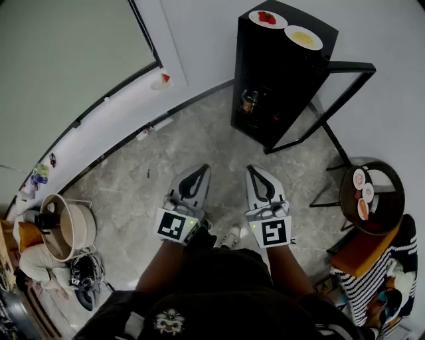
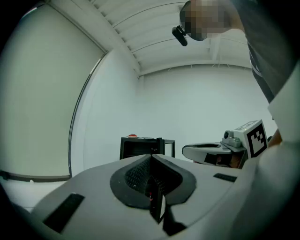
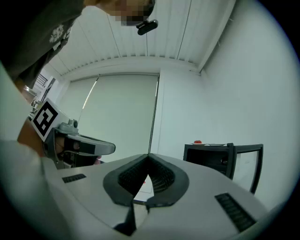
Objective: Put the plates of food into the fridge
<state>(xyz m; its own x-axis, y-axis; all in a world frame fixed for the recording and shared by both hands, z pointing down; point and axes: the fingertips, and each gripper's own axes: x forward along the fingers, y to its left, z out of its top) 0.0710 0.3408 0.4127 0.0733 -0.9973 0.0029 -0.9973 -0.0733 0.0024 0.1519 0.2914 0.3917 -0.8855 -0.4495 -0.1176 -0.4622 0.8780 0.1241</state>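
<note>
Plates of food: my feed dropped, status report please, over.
Left tool and right tool shut, empty, side by side. Red-food plate and yellow-food plate on top of the fridge, door open. Nothing on the floor between tools and fridge.

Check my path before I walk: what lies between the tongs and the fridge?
Only bare floor in the head view, from the left tongs and right tongs to the fridge.

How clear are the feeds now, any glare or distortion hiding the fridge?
Head view: evenly lit, sharp, fisheye bends the walls; the fridge and red-food plate on top read clearly. Left gripper view: dark corners, fridge small but distinct. Right gripper view: same, no glare.
</note>
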